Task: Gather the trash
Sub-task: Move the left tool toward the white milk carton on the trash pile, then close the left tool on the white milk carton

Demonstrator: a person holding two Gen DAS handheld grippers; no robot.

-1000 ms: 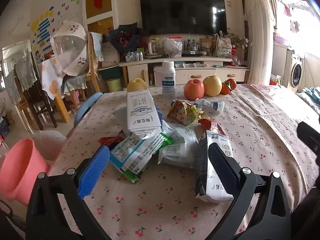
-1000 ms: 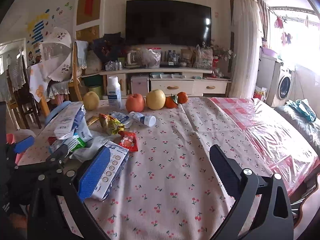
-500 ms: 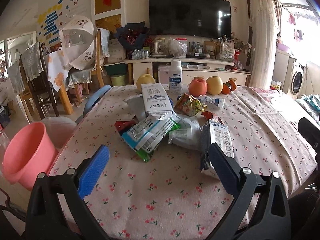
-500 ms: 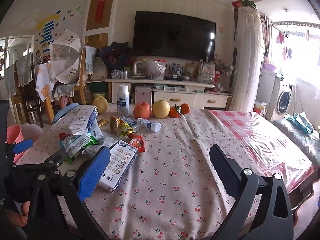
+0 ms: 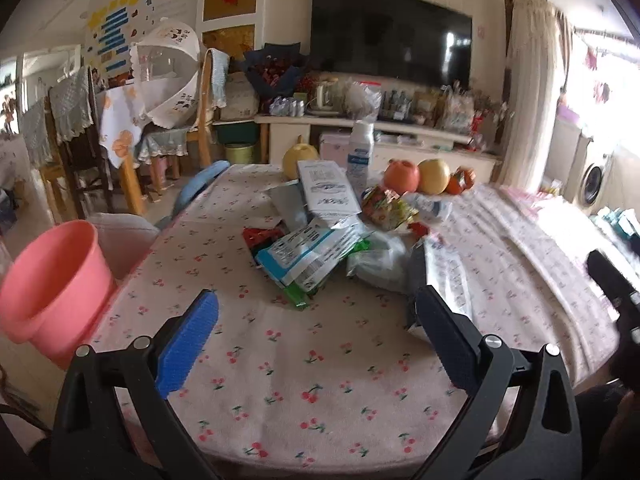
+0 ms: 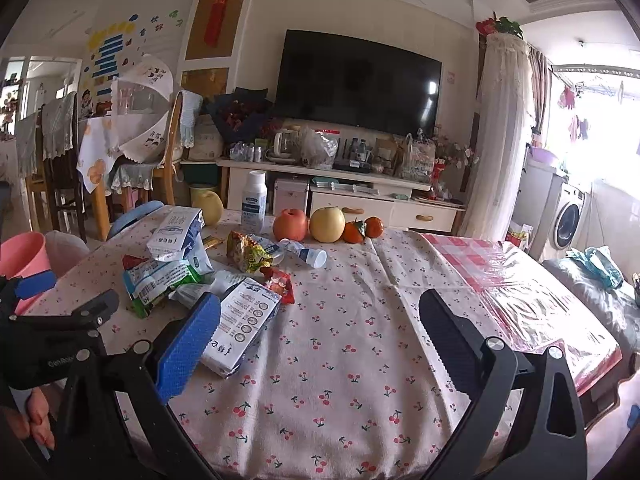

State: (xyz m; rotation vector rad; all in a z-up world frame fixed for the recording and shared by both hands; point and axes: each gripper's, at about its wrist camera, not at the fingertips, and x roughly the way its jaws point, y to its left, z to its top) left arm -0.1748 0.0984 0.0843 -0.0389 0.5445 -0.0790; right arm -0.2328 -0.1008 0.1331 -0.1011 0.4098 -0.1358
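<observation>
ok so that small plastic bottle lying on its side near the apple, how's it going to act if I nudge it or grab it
The small bottle lies on its side, so a nudge will likely roll it across the tablecloth. It looks like thin plastic, probably light and a bit squashy, though I cannot tell whether it is empty. Its smooth round body may slip unless gripped across the middle.

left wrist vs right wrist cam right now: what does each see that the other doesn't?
Left wrist only: the whole pink bucket beside the table, rim open.

Right wrist only: the left gripper seen from the side, a hand under it, and the red checked cloth.

Both: the wrapper pile, the white pouch nearest the grippers, the fruit row, and the TV.
</observation>
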